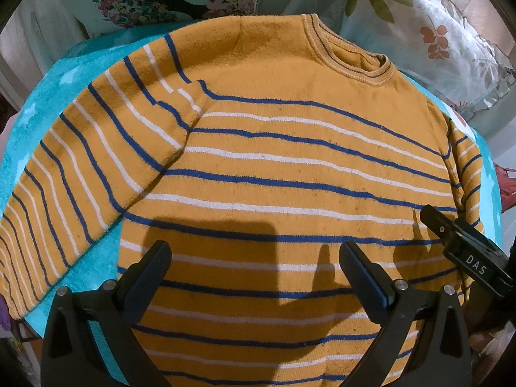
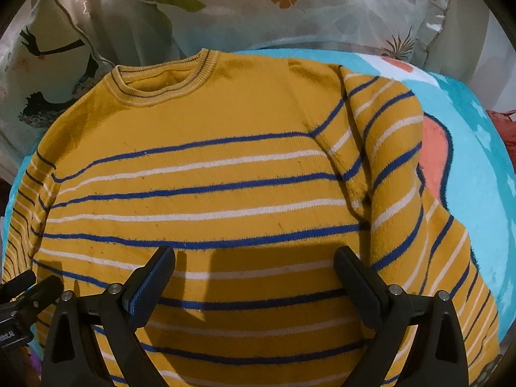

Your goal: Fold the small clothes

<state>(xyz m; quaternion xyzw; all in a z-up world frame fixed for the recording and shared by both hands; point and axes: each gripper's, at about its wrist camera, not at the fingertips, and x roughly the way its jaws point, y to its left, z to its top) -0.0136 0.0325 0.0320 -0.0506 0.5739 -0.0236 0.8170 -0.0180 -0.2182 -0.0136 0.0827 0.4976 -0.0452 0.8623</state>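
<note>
I see the sweater lying flat, front up, on a turquoise blanket, collar pointing away from me toward the pillows. It is mustard with blue and white stripes. Its one sleeve runs out and down at the left of the left wrist view; the other sleeve lies along the body's right edge in the right wrist view, partly over a coral patch on the blanket.

My left tongs hang above the lower chest with the jaws spread wide, nothing between them. My right tongs are likewise spread and empty, above the same part of the sweater, just beside the left ones. Both cast shadows onto the knit. The hem is out of view below the tongs.
</note>
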